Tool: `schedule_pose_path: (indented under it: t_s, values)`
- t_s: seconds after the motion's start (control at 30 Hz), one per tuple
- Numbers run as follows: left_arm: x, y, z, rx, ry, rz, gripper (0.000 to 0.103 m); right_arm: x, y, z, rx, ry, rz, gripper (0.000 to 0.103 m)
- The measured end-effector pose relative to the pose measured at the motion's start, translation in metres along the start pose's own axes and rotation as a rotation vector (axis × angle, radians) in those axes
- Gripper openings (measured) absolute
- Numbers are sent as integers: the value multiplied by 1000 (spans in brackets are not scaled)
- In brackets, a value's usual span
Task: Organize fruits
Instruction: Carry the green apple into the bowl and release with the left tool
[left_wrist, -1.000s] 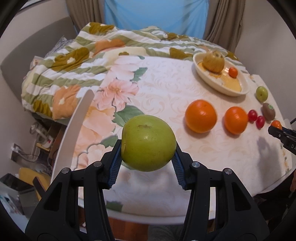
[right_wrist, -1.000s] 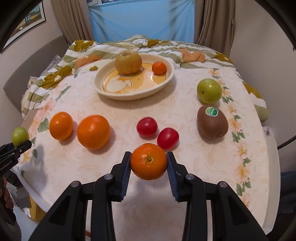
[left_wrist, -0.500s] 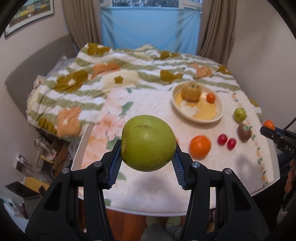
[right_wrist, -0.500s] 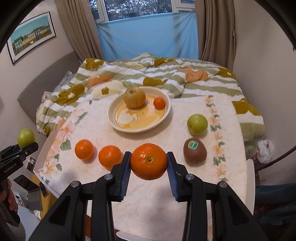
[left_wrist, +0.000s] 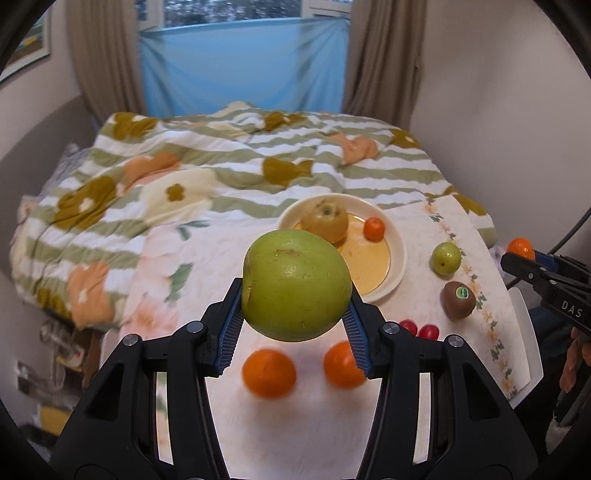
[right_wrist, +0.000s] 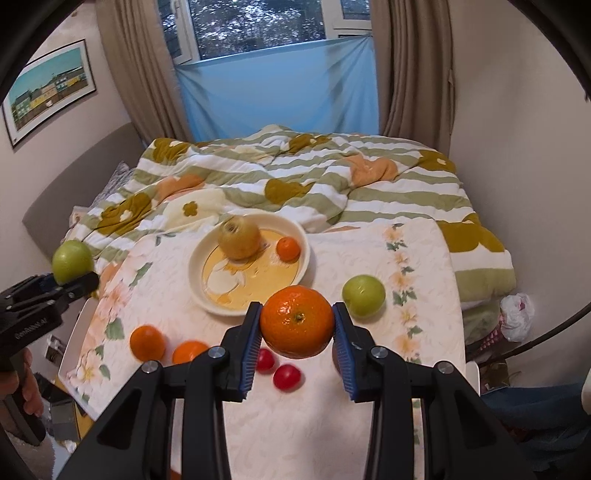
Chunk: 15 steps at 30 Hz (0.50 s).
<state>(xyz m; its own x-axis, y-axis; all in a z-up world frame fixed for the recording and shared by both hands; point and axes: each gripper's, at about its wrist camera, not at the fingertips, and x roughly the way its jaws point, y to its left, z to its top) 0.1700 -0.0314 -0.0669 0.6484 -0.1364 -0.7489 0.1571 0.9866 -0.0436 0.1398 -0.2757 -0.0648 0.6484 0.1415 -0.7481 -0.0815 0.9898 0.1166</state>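
My left gripper (left_wrist: 295, 317) is shut on a large green apple (left_wrist: 295, 284), held high above the table. My right gripper (right_wrist: 296, 334) is shut on a mandarin (right_wrist: 296, 321), also held high over the table's near side. A cream plate (right_wrist: 207, 291) at the table's far side holds a yellow-brown pear (right_wrist: 238, 242) and a small mandarin (right_wrist: 288, 248). On the cloth lie two oranges (right_wrist: 147, 341), two red cherry tomatoes (right_wrist: 286, 376), a small green apple (right_wrist: 364, 295) and a kiwi (left_wrist: 457, 300). Each gripper shows in the other's view: the right one (left_wrist: 517, 254), the left one (right_wrist: 74, 273).
The table with a floral cloth (right_wrist: 406, 266) stands against a bed with a striped flowered quilt (right_wrist: 295, 177). A white plastic bag (right_wrist: 517, 315) lies on the floor at right. Clutter lies on the floor at left (left_wrist: 62, 350).
Both grippers have risen and pulled back from the table with their fruit still held. The table fruits and the plate now look smaller and lower in both views.
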Motion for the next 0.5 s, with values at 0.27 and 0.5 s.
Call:
schedule_pose_path:
  t_s: [0.27,0.5]
  values:
    - [74,-9,32,83,72,-63,57,37,-8,20,60,32,-46,35]
    - [131,-9,38,136,156,-106,57,70,-8,26,91,73,-56,35]
